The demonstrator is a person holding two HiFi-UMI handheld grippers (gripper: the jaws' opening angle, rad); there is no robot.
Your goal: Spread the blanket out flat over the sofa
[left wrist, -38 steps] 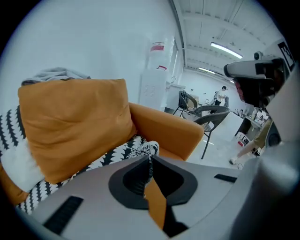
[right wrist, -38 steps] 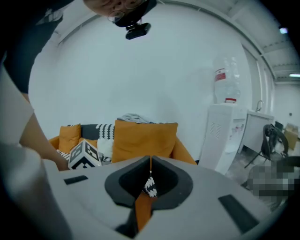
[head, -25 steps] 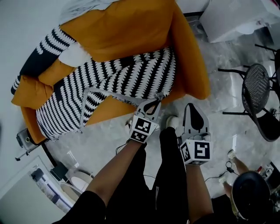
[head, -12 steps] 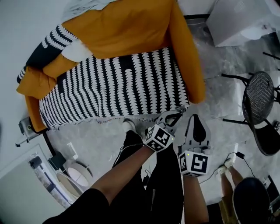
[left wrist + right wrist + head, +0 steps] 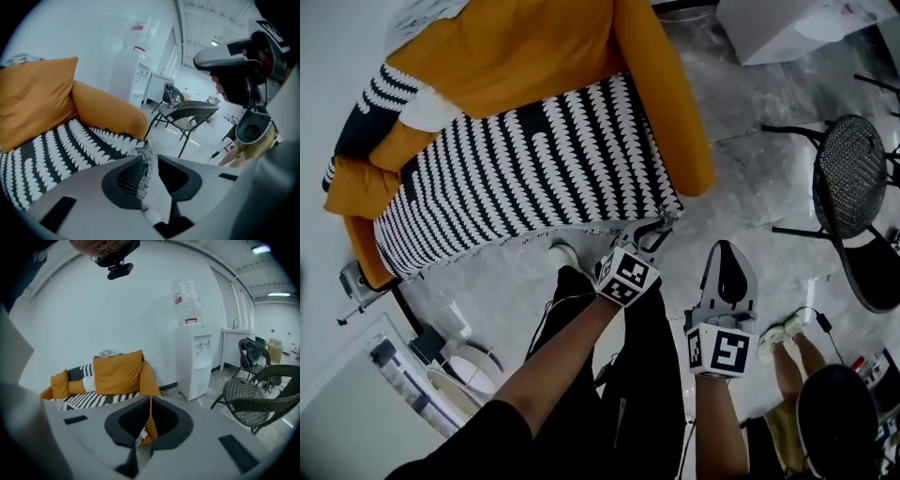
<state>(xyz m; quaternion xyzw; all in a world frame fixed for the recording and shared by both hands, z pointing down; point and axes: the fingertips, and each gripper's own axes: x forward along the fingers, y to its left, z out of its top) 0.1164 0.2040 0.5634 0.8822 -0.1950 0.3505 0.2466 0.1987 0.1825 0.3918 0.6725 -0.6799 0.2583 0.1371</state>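
Observation:
The black-and-white patterned blanket [image 5: 516, 178] lies spread over the seat of the orange sofa [image 5: 553, 56], with its fringed edge hanging over the front. My left gripper [image 5: 649, 232] is at the blanket's front right corner. In the left gripper view the fringe [image 5: 146, 168] sits between the jaws, which are opening, and a gap shows beside the cloth. My right gripper [image 5: 729, 253] hovers over the floor to the right of the sofa, shut and holding nothing. In the right gripper view the sofa [image 5: 117, 371] stands far off.
An orange cushion [image 5: 356, 178] lies at the sofa's left end. A black wire chair [image 5: 853, 197] stands to the right. A white water dispenser [image 5: 194, 362] stands by the wall. My legs are just in front of the sofa. Another person [image 5: 830, 412] is at lower right.
The blanket's folded-over front part has been pulled out to the right and now covers the whole seat. My left gripper carried the corner to the sofa's front right.

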